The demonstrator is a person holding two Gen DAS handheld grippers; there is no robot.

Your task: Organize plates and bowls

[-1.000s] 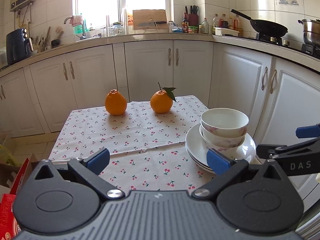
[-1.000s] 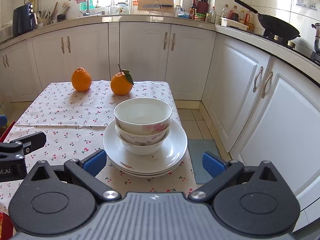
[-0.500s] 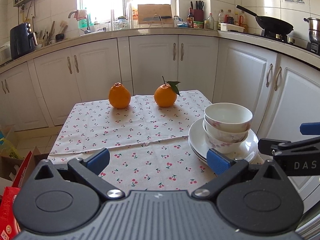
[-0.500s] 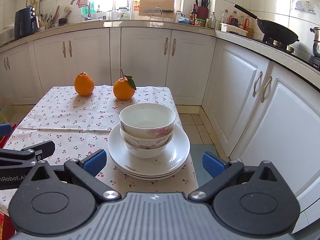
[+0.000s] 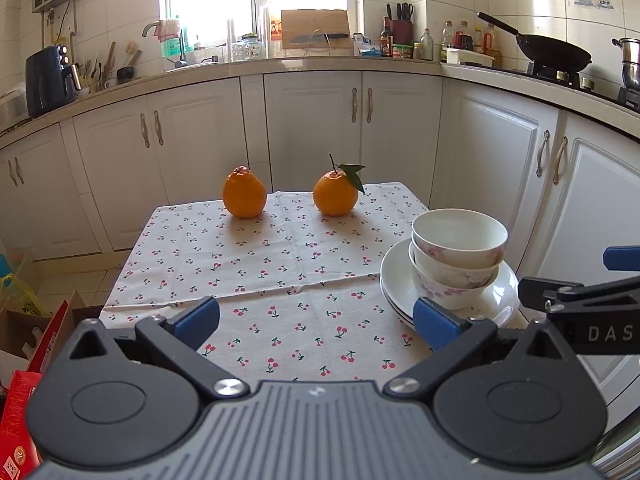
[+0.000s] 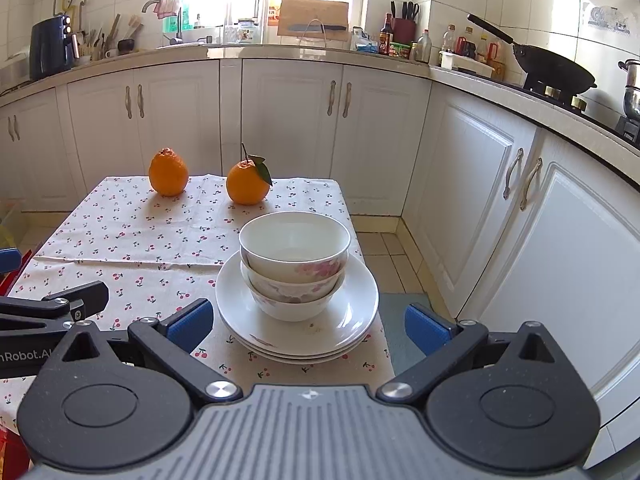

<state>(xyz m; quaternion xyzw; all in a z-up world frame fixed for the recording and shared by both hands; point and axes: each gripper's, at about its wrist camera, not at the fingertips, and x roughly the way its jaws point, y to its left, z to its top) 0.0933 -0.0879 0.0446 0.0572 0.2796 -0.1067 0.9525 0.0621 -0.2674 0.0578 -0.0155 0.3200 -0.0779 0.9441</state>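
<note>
From our left wrist view, our left gripper (image 5: 316,322) is spread wide and empty above the cherry-print tablecloth (image 5: 280,264), and the bowls (image 5: 458,252), nested on the plates (image 5: 396,280), sit off to its right at the table's right edge, just past the right fingertip. From our right wrist view, our right gripper (image 6: 306,326), likewise spread wide and empty, has that stack straight ahead between its fingers, so we judge it the nearer one.
</note>
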